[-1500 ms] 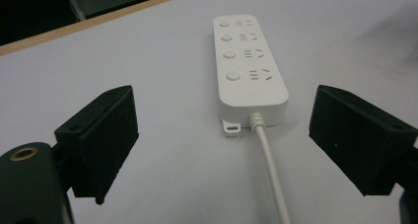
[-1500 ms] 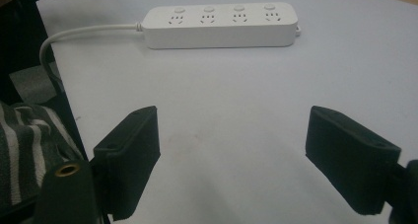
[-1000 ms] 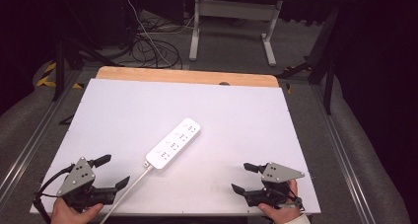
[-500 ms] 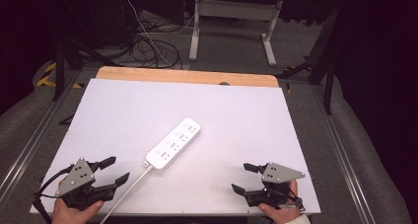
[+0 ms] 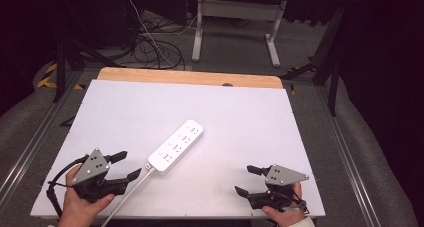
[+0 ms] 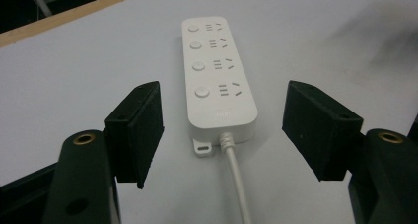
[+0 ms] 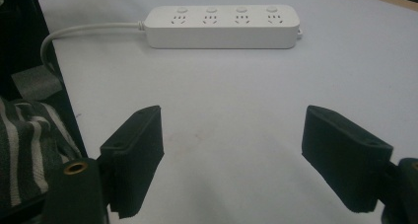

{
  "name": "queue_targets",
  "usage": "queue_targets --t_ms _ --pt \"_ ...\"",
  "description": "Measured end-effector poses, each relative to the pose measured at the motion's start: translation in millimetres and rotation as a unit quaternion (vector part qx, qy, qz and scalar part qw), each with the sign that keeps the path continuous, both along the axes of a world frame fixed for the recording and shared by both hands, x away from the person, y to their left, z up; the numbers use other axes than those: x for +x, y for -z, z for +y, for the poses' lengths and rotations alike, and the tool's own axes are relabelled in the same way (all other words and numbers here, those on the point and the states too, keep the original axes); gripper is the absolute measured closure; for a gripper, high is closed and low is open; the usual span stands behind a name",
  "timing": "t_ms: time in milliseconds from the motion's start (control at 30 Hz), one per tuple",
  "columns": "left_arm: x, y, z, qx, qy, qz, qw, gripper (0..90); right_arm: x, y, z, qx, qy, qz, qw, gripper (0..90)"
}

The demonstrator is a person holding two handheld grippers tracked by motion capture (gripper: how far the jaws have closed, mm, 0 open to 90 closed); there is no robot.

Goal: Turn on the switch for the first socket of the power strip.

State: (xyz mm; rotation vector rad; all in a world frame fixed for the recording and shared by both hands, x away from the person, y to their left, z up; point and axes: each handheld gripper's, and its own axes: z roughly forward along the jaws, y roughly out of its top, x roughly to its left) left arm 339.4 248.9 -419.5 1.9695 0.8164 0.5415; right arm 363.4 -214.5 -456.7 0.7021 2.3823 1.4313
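Fingers apart on both grippers, left gripper (image 5: 129, 166), right gripper (image 5: 246, 179), one power strip (image 5: 176, 146) with seemingly four sockets, one table (image 5: 240, 117)

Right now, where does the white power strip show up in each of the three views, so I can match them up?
High view: the power strip lies diagonally at the middle of the white table, cord end toward the near-left corner.
Left gripper view: upper centre, running away from the camera, between the black jaws, cord end nearest.
Right gripper view: across the top, lying sideways, cord leaving at the left.
Shared landmark: the white cord leaving one end of the strip.
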Motion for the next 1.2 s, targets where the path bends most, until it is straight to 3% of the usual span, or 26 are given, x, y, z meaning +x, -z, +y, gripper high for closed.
queue_targets --t_ms 667,900,1033,1200 --pt "28.8 -13.0 -33.4 0.014 0.009 -0.003 0.9999 31.8 0.1 0.9 0.3 -0.003 -0.001 -0.001 1.0 25.3" --pt "40.8 -14.9 -39.7 0.001 0.015 0.01 0.9998 33.3 0.0 1.0 0.3 -0.003 -0.003 -0.002 1.0 25.3" --pt "46.8 -15.1 -45.2 0.019 0.015 0.007 0.9997 35.4 0.0 1.3 0.3 -0.004 -0.002 -0.002 1.0 25.3" --pt "51.4 -13.1 -47.4 0.024 0.013 0.011 0.9996 38.0 0.1 1.3 0.0 -0.003 -0.004 -0.002 1.0 25.3"
